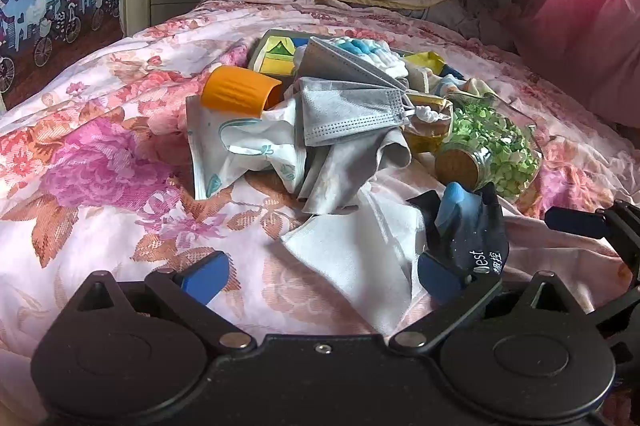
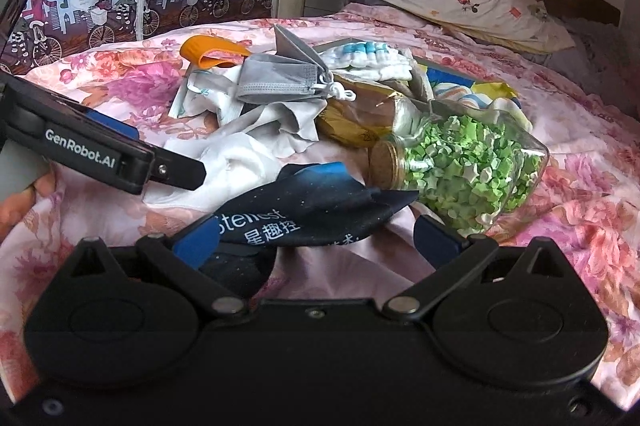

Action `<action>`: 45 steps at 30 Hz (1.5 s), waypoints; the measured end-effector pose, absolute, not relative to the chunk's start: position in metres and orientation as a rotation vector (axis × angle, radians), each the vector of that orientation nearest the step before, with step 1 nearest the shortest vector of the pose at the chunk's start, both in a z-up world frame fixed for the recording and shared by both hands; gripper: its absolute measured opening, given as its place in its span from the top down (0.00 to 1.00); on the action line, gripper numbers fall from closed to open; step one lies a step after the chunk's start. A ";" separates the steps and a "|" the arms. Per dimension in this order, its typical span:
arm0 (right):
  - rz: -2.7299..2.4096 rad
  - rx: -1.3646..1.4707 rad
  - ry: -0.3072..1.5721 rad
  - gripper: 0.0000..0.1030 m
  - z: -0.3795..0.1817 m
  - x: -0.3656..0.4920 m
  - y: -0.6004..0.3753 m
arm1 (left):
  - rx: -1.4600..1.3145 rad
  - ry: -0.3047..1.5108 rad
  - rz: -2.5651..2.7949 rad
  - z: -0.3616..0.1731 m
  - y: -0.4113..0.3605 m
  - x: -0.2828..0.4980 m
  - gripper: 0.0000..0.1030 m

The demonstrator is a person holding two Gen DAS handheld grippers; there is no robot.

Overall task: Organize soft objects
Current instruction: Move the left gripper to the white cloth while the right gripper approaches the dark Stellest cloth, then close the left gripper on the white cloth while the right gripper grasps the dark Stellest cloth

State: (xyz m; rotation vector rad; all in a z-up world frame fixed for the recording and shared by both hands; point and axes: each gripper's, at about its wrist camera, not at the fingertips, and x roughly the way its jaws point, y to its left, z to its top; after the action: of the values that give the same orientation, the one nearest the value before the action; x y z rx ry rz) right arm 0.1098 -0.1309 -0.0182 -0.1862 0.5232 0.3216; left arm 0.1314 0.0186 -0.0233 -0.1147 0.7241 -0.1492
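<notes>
From the left wrist, we spread our left gripper [image 1: 320, 276] fingers over the white soft cloth [image 1: 360, 258] on the bed, ready to pinch. From the right wrist, our right gripper [image 2: 316, 242] fingers straddle the dark printed fabric pouch [image 2: 304, 210] (not yet squeezed).
</notes>
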 end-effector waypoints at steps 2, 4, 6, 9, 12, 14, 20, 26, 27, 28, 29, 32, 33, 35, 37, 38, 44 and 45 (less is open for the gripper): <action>0.326 -0.175 0.531 0.01 -0.018 0.111 -0.132 | -0.119 0.729 -0.145 -0.024 0.019 0.133 0.05; 0.331 -0.159 0.536 0.01 -0.018 0.113 -0.133 | -0.122 0.735 -0.145 -0.025 0.020 0.134 0.06; 0.335 -0.146 0.537 0.01 -0.018 0.115 -0.134 | -0.121 0.736 -0.144 -0.025 0.020 0.134 0.06; 0.343 -0.135 0.538 0.01 -0.018 0.117 -0.133 | -0.112 0.731 -0.145 -0.025 0.018 0.134 0.06; 0.347 -0.133 0.545 0.01 -0.020 0.120 -0.132 | -0.101 0.728 -0.145 -0.026 0.017 0.134 0.06; 0.347 -0.133 0.547 0.01 -0.020 0.121 -0.131 | -0.097 0.725 -0.144 -0.026 0.017 0.135 0.06; 0.354 -0.138 0.557 0.01 -0.020 0.126 -0.128 | -0.108 0.724 -0.139 -0.028 0.017 0.139 0.20; 0.375 -0.148 0.597 0.15 -0.024 0.140 -0.119 | -0.128 0.707 -0.160 -0.029 0.017 0.140 0.31; 0.376 -0.148 0.601 0.17 -0.024 0.140 -0.119 | -0.121 0.704 -0.167 -0.029 0.015 0.140 0.34; 0.375 -0.148 0.602 0.20 -0.025 0.141 -0.118 | -0.110 0.700 -0.176 -0.029 0.013 0.139 0.36; 0.375 -0.147 0.603 0.22 -0.025 0.141 -0.118 | -0.100 0.697 -0.183 -0.029 0.011 0.139 0.39; 0.373 -0.148 0.616 0.26 -0.026 0.142 -0.117 | -0.060 0.691 -0.205 -0.030 0.006 0.137 0.45; 0.373 -0.147 0.621 0.26 -0.027 0.143 -0.117 | -0.046 0.689 -0.212 -0.030 0.004 0.136 0.48; 0.369 -0.147 0.627 0.27 -0.027 0.143 -0.116 | -0.024 0.684 -0.222 -0.031 0.001 0.135 0.51; 0.372 -0.148 0.630 0.30 -0.027 0.144 -0.116 | -0.003 0.680 -0.228 -0.031 -0.002 0.134 0.54; 0.373 -0.150 0.631 0.32 -0.027 0.144 -0.116 | 0.004 0.677 -0.230 -0.031 -0.002 0.133 0.56; 0.385 -0.163 0.636 0.39 -0.028 0.144 -0.114 | 0.039 0.677 -0.237 -0.033 -0.006 0.133 0.64; 0.382 -0.164 0.636 0.41 -0.027 0.144 -0.114 | 0.048 0.678 -0.237 -0.033 -0.007 0.133 0.65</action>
State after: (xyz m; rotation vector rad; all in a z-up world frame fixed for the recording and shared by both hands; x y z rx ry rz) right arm 0.1441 -0.1137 -0.0275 -0.1645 0.6359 0.3821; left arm 0.1329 -0.0071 -0.0333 0.0483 0.6780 -0.2365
